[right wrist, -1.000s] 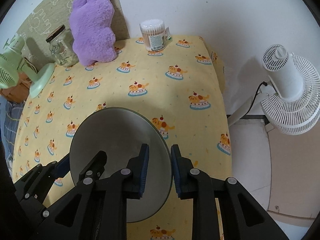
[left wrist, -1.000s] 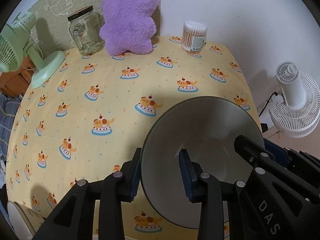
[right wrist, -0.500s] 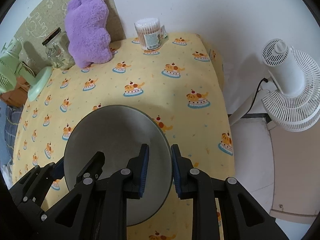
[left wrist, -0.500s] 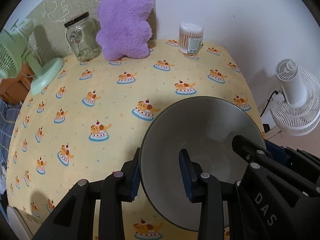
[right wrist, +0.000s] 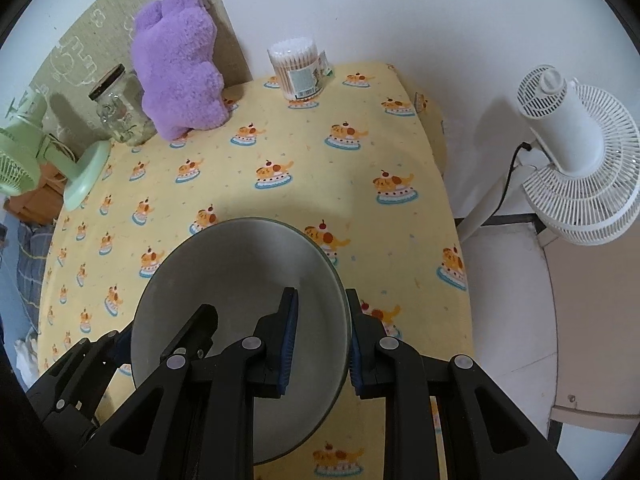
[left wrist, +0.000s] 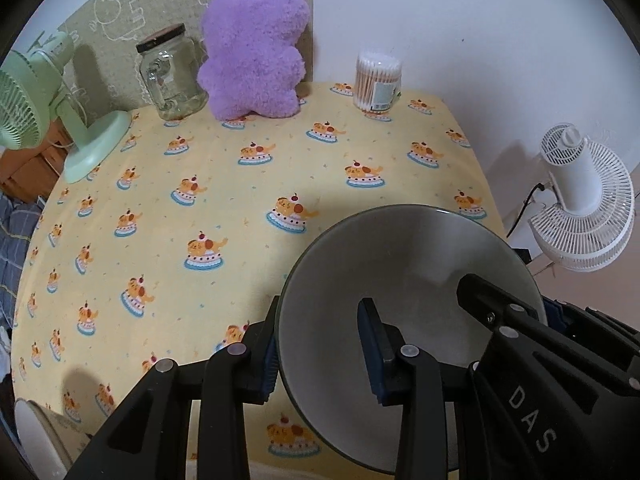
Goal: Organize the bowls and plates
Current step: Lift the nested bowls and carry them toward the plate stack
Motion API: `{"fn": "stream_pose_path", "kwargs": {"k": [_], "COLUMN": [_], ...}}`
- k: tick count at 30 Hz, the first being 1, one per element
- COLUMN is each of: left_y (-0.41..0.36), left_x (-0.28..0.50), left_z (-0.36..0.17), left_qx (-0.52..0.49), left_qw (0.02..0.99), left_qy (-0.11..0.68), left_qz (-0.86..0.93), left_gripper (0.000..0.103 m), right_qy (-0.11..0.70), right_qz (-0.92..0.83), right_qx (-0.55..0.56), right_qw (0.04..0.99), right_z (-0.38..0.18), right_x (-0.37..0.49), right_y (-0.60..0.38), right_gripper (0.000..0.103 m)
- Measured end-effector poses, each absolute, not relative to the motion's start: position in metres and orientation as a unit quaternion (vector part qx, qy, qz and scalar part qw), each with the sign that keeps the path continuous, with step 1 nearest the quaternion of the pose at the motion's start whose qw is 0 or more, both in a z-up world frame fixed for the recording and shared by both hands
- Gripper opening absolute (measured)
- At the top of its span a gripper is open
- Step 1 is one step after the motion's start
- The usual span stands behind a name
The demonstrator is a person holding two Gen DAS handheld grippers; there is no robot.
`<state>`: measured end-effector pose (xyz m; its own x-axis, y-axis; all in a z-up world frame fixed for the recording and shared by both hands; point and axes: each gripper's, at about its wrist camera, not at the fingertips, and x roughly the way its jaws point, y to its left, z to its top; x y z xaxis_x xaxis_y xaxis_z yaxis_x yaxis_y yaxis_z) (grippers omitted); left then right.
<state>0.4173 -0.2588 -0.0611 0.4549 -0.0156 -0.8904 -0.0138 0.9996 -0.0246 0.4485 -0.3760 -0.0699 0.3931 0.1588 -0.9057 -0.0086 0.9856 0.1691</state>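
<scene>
A grey bowl is held above the yellow patterned tablecloth near the table's right front. My left gripper is shut on the bowl's left rim, one finger inside and one outside. My right gripper is shut on the bowl's right rim in the same way; the bowl fills the lower middle of the right wrist view. Each gripper shows in the other's view, the right gripper at the bowl's far rim. A white rim, plate or bowl, peeks in at the lower left corner.
At the back stand a glass jar, a purple plush toy and a cotton swab tub. A green desk fan is at the left. A white floor fan stands beyond the table's right edge.
Both grippers and the bowl have risen and pulled back a little; the table objects look smaller and further off. The grip on the rim is unchanged.
</scene>
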Motion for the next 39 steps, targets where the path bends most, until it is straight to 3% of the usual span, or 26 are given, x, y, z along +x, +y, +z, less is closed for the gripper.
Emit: {"fn": "stream_pose_path", "kwargs": {"k": [18,39], "left_y": [-0.225,-0.116], "left_x": [0.345,0.276], "left_z": [-0.012,0.016], "left_qx": [-0.029,-0.044], "left_qw": [0.861,0.87], "left_qy": [0.509,0.491], "left_qz": [0.001,-0.019], "left_gripper": [0.034,0.035], "right_qy": [0.531,0.513], "right_qz": [0.063,0.052], "right_qx": [0.071,0.06], "right_qw": [0.842,0.855], "right_z": [-0.018,0.022], "right_x": [0.376,0.301], "right_y": [-0.352,-0.247], "right_gripper": [0.026,0.026]}}
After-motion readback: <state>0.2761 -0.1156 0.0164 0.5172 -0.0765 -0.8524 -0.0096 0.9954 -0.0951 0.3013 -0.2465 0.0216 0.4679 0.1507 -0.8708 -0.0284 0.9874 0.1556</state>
